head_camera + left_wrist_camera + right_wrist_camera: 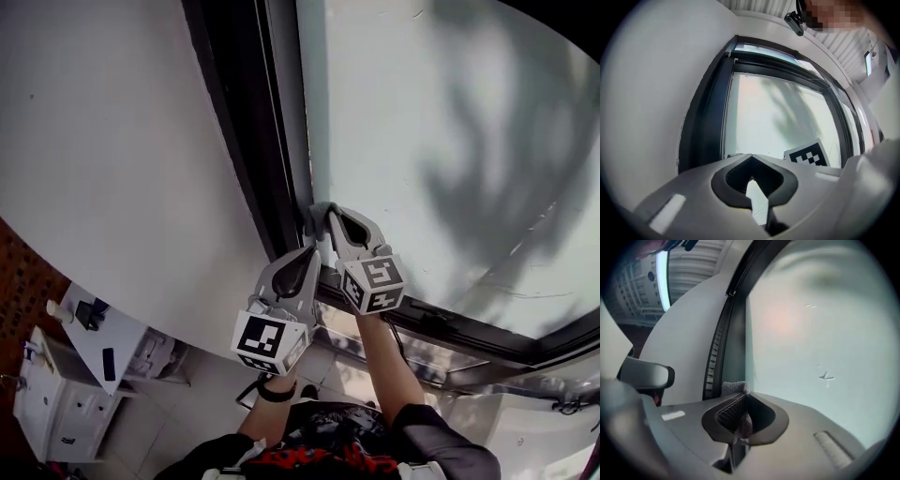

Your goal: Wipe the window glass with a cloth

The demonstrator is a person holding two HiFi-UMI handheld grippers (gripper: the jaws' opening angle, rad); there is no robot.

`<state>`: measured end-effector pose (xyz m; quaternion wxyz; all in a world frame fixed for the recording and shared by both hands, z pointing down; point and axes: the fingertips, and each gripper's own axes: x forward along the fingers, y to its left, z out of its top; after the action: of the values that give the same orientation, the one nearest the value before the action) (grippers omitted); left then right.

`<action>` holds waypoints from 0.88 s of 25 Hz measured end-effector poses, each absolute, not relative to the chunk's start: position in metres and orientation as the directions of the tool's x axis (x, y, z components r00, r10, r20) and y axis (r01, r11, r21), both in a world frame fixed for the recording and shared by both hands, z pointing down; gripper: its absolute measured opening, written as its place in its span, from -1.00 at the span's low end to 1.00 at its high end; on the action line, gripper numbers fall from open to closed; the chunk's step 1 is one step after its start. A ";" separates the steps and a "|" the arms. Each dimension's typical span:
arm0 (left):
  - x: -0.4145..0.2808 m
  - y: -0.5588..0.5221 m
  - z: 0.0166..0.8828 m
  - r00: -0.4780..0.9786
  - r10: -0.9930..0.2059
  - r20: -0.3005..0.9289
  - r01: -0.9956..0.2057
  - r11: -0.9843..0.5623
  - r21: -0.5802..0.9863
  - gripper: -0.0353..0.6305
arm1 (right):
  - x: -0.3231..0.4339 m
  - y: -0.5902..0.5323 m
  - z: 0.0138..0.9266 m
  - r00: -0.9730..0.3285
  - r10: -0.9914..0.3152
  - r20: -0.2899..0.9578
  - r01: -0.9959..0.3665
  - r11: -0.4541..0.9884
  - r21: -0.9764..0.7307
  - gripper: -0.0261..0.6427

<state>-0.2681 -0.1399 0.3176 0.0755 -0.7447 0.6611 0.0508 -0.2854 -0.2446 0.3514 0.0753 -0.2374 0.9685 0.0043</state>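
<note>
White wall (112, 141) fills the left of the head view. A dark window frame (239, 112) slants from top centre toward the lower right. Just right of the frame's lower stretch, the left hand-held gripper (312, 250) points up at it; its own view shows the jaws together with nothing between them. Just beside it, the right hand-held gripper (320, 212) is clamped on a grey cloth (735, 387), a tuft of which pokes out past the tips. The cloth sits at the left edge of the window glass (422, 94), next to the frame; contact with the pane cannot be made out. Shadowed glass fills the right of the frame.
</note>
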 end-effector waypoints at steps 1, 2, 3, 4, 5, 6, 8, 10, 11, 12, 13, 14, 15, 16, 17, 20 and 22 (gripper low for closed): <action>-0.263 -0.145 0.320 0.134 -0.976 -0.174 -0.991 -0.129 -0.040 -0.95 | -0.274 -0.251 0.352 -0.863 -0.481 -0.157 -0.485 0.874 -0.013 -0.87; -0.256 -0.150 0.324 0.153 -0.973 -0.171 -0.988 -0.149 -0.036 -0.95 | -0.258 -0.257 0.354 -0.847 -0.506 -0.165 -0.512 0.859 -0.009 -0.87; -0.246 -0.156 0.329 0.178 -0.970 -0.166 -0.984 -0.175 -0.034 -0.95 | -0.239 -0.261 0.356 -0.830 -0.532 -0.170 -0.538 0.843 -0.009 -0.87; -0.234 -0.164 0.334 0.208 -0.965 -0.160 -0.978 -0.205 -0.033 -0.95 | -0.219 -0.265 0.360 -0.813 -0.556 -0.172 -0.563 0.826 -0.009 -0.87; -0.220 -0.172 0.340 0.240 -0.959 -0.151 -0.971 -0.238 -0.034 -0.95 | -0.198 -0.268 0.364 -0.796 -0.579 -0.173 -0.587 0.809 -0.007 -0.87; -0.204 -0.181 0.346 0.276 -0.950 -0.142 -0.961 -0.274 -0.036 -0.95 | -0.176 -0.271 0.367 -0.778 -0.604 -0.174 -0.613 0.790 -0.004 -0.87; -0.168 -0.202 0.352 0.353 -0.927 -0.125 -0.936 -0.350 -0.043 -0.95 | -0.128 -0.280 0.370 -0.730 -0.659 -0.183 -0.669 0.743 -0.007 -0.87; -0.131 -0.221 0.351 0.417 -0.901 -0.120 -0.909 -0.413 -0.051 -0.95 | -0.076 -0.290 0.364 -0.671 -0.713 -0.205 -0.725 0.688 -0.020 -0.87; -0.114 -0.228 0.350 0.442 -0.889 -0.119 -0.897 -0.439 -0.053 -0.95 | -0.049 -0.294 0.361 -0.638 -0.738 -0.220 -0.752 0.659 -0.029 -0.87; -0.096 -0.233 0.349 0.466 -0.877 -0.117 -0.885 -0.462 -0.056 -0.95 | -0.021 -0.297 0.357 -0.604 -0.761 -0.235 -0.777 0.629 -0.039 -0.87; -0.077 -0.238 0.350 0.490 -0.864 -0.114 -0.872 -0.486 -0.059 -0.95 | 0.008 -0.298 0.355 -0.570 -0.782 -0.251 -0.799 0.599 -0.052 -0.87; -0.058 -0.242 0.351 0.514 -0.851 -0.109 -0.858 -0.511 -0.060 -0.95 | 0.037 -0.300 0.353 -0.539 -0.800 -0.265 -0.818 0.572 -0.064 -0.87; -0.038 -0.245 0.352 0.538 -0.837 -0.102 -0.843 -0.535 -0.060 -0.95 | 0.066 -0.301 0.352 -0.511 -0.813 -0.279 -0.833 0.549 -0.073 -0.87; -0.018 -0.247 0.354 0.561 -0.823 -0.093 -0.828 -0.558 -0.061 -0.95 | 0.094 -0.302 0.351 -0.488 -0.822 -0.292 -0.844 0.530 -0.081 -0.87; 0.001 -0.249 0.356 0.581 -0.809 -0.084 -0.814 -0.578 -0.064 -0.95 | 0.123 -0.304 0.351 -0.466 -0.831 -0.304 -0.853 0.513 -0.095 -0.87; 0.048 -0.257 0.358 0.623 -0.780 -0.069 -0.782 -0.617 -0.087 -0.95 | 0.214 -0.310 0.358 -0.363 -0.877 -0.315 -0.892 0.425 -0.154 -0.87; 0.071 -0.261 0.357 0.640 -0.766 -0.063 -0.767 -0.633 -0.105 -0.95 | 0.275 -0.314 0.367 -0.268 -0.917 -0.296 -0.925 0.331 -0.187 -0.87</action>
<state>0.0708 -0.2610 0.3567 0.0609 -0.9035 0.4241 0.0060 0.2747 -0.3141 0.3670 0.1775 -0.5782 0.7963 0.0116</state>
